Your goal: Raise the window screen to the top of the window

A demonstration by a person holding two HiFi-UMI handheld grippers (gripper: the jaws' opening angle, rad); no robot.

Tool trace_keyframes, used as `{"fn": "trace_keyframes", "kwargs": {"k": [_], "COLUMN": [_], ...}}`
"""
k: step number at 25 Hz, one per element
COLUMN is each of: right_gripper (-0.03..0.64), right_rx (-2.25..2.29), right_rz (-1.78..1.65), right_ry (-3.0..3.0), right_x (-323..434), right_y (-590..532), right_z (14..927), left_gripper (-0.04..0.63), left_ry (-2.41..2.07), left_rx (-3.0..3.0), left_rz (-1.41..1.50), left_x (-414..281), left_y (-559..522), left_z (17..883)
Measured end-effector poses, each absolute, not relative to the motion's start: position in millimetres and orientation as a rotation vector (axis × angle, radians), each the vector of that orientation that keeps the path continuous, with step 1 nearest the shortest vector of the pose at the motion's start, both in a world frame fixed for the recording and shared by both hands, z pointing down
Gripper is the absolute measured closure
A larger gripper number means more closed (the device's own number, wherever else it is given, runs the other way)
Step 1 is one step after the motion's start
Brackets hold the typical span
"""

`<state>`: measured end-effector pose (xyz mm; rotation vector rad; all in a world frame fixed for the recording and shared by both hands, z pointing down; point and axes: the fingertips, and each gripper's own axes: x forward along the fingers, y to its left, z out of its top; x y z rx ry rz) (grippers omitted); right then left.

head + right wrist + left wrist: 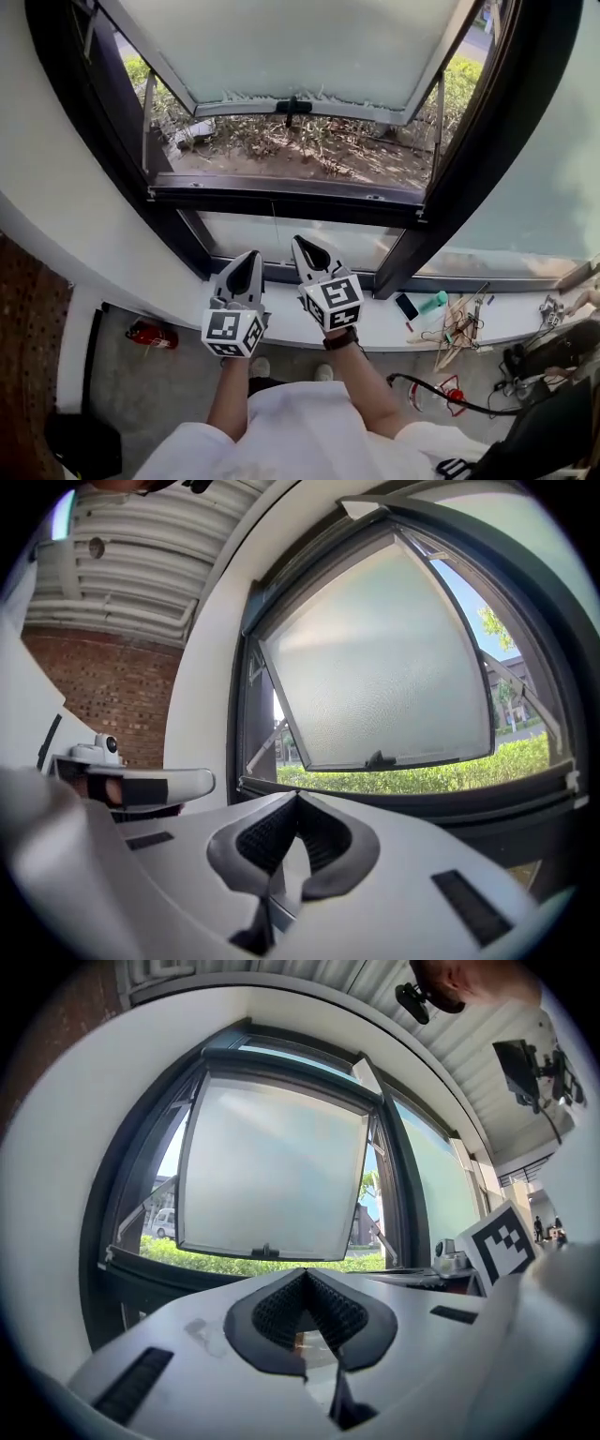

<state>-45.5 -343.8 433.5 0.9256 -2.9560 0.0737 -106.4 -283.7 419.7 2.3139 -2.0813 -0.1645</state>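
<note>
At the far left, a red fire extinguisher lies on the floor below the white sill. Above it stands the dark window frame, with its frosted pane swung outward from the top. A small black handle sits at the middle of the pane's lower edge. Through the gap under the pane, bare ground and green plants show.

A dark bar runs along the bottom of the opening. Whether it belongs to the window screen cannot be told, and no mesh can be made out across the opening.

The left claw is held over the sill and points at the window without touching it. Its own view shows the jaws pressed together with nothing between them. Just to its right, the right claw points the same way, also short of the frame. Its jaws are closed too, and empty.

Farther right on the sill lie a phone, a green bottle and some wooden pieces.
</note>
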Motion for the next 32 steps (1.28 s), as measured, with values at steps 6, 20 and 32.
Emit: {"fn": "trace_keyframes", "kwargs": {"k": [6, 20, 32], "right_gripper": [0.617, 0.617, 0.532], "right_rx": [0.990, 1.114, 1.089], "right_rz": [0.026, 0.128, 0.345], "right_ry": [-2.920, -2.766, -2.622], "right_x": [-63.9, -100.9, -105.3], "right_y": [-377.1, -395.0, -388.0], "right_z": [427.2, 482.5, 585.5], "left_gripper": [0.595, 0.477, 0.430], "left_ry": [-2.146, -1.905, -1.739], "left_rx": [2.356, 2.612, 2.697], "left_rz": [0.191, 1.359, 2.054], "left_x": [-143.6, -193.5, -204.6], "left_y": [-333.2, -410.8, -446.7], "left_z": [430.0, 501.4, 530.1]}}
